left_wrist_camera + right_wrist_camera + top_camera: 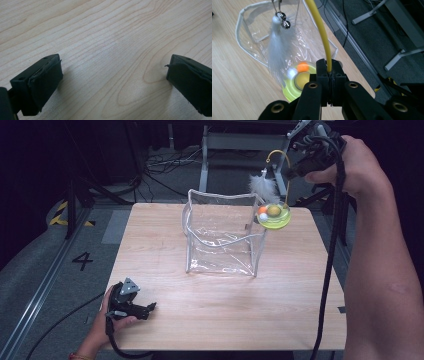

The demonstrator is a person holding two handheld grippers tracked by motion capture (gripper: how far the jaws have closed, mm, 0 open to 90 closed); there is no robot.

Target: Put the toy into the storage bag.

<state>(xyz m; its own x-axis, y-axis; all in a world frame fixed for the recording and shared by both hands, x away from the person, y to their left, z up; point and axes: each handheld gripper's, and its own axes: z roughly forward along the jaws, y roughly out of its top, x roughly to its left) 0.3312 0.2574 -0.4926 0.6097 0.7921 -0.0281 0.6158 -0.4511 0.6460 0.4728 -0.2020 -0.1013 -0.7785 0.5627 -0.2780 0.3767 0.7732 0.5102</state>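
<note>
Yellow-green round cat toy with white feather hangs above the clear plastic bag's rim, right gripper clamped on its yellow wire arm; left gripper rests wide open, empty, on the wooden worktop.

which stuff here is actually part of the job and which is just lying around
In the job:
- cat toy, held up by its yellow wire
- right gripper, shut on that wire
- clear bag, standing open below

Just about:
- left gripper, open and empty, low over the table
- floor cables
</note>
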